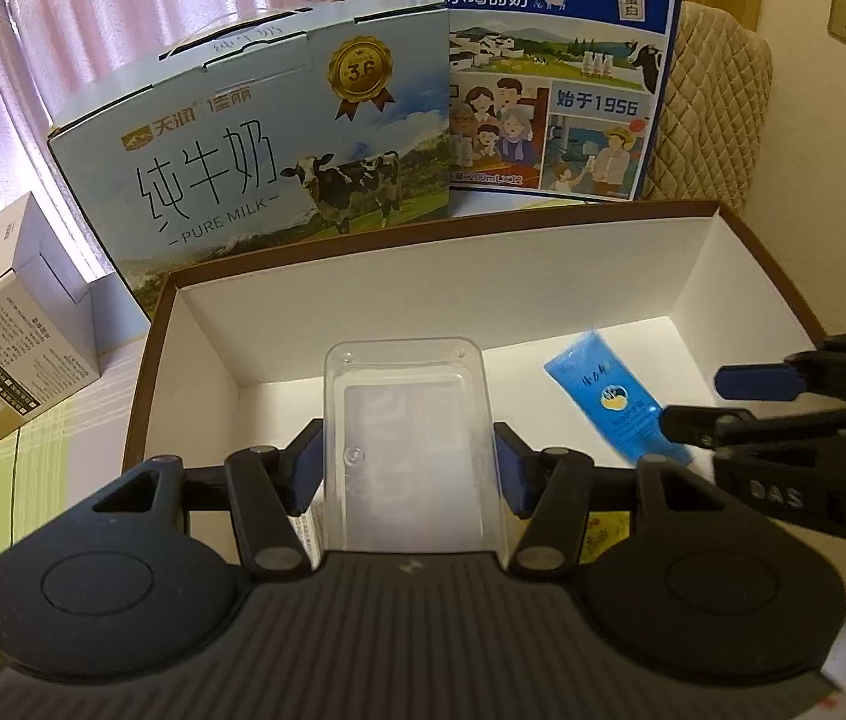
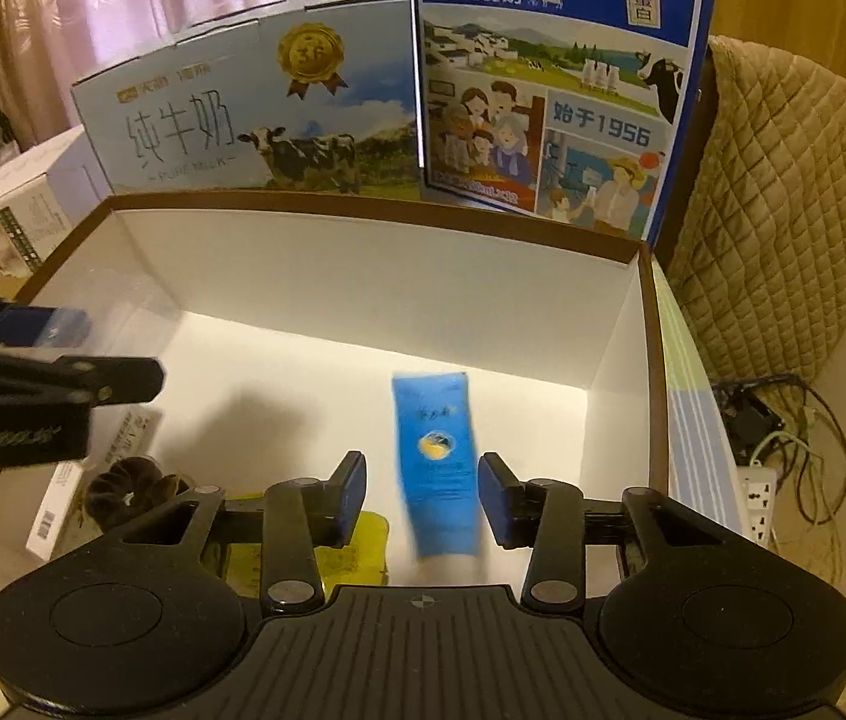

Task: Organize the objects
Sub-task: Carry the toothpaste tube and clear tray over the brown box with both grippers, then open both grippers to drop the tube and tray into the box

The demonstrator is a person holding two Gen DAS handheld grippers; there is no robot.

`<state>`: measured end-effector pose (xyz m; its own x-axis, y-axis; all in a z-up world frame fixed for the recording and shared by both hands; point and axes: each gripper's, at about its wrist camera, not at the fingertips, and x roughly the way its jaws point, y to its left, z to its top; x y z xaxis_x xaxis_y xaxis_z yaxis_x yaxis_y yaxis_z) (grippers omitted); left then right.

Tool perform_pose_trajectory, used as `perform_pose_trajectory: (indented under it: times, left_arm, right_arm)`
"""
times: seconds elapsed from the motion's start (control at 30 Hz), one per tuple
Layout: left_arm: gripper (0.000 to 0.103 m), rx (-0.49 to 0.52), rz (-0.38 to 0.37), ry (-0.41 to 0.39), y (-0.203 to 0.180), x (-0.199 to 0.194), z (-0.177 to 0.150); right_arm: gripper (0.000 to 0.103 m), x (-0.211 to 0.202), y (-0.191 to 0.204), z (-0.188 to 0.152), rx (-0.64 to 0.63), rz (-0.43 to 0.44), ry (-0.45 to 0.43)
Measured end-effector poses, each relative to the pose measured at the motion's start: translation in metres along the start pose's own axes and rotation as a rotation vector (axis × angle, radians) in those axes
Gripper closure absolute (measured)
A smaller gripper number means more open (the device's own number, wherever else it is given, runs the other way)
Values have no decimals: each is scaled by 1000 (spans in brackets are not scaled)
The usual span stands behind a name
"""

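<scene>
Left claw grips clear case over box

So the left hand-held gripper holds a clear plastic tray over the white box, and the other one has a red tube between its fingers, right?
Nearly. The soft plastic tube is blue, not red, as the right wrist view shows. It sits between the fingers of the right hand-held gripper, with gaps on both sides. The left hand-held gripper does hold the clear plastic tray over the white box.

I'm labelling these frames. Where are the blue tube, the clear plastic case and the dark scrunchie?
blue tube [image 2: 436, 456]: right wrist view, middle of its body.
clear plastic case [image 1: 408, 420]: left wrist view, centre of its flat face.
dark scrunchie [image 2: 123, 489]: right wrist view, its upper ring.
</scene>
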<state>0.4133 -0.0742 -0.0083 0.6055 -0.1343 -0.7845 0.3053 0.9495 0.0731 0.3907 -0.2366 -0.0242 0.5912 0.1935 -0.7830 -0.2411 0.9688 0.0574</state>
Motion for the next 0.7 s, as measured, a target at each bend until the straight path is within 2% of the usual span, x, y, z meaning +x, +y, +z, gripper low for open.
perform_pose_trajectory:
  times: [0.3, 0.33, 0.4, 0.53, 0.63, 0.7]
  left_arm:
    - [49, -7, 24, -15, -6, 15, 7]
    - [47, -6, 32, -24, -7, 16, 7]
    - [30, 1, 47, -33, -7, 17, 8]
    - [29, 11, 59, -40, -8, 17, 8]
    - [22, 8, 51, -42, -7, 14, 6]
    - [21, 7, 47, -47, -8, 12, 4]
  right_arm:
    - [64, 0, 0, -3, -19, 16, -23]
    - [63, 0, 0, -4, -22, 20, -27]
    - [62, -1, 0, -5, -34, 27, -31]
    - [60, -4, 2, -9, -48, 37, -42]
    - [56, -10, 3, -13, -55, 50, -63]
    - [55, -14, 3, -16, -58, 55, -75]
